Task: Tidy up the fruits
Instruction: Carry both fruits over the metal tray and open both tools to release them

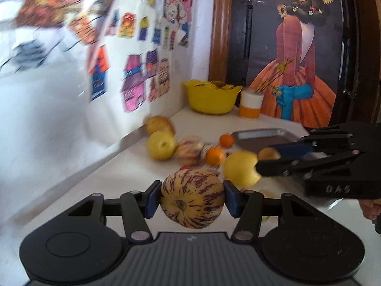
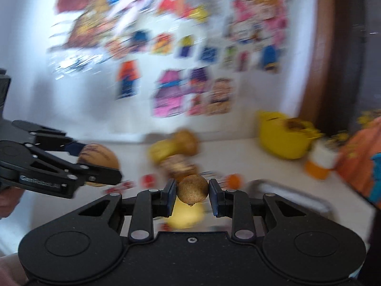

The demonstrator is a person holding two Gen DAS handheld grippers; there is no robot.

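My left gripper [image 1: 192, 199] is shut on a yellow melon with purple stripes [image 1: 192, 197], held above the white counter [image 1: 123, 176]. In the right wrist view my right gripper [image 2: 193, 194] is shut on a small round brown fruit [image 2: 193, 189]. That same gripper [image 1: 266, 160] shows at the right of the left wrist view, with the brown fruit [image 1: 269, 153] between its fingers. The left gripper [image 2: 95, 164] and its melon [image 2: 100, 158] appear at the left of the right wrist view. Loose yellow pears [image 1: 161, 145], small oranges [image 1: 215, 156] and a large yellow fruit [image 1: 240, 168] lie on the counter.
A yellow bowl [image 1: 209, 99] holding fruit stands in the back corner beside an orange-and-white cup [image 1: 250, 104]. A metal tray [image 1: 262, 137] lies to the right of the fruit. A wall with stickers [image 1: 133, 81] runs along the left, a painted panel [image 1: 297, 59] behind.
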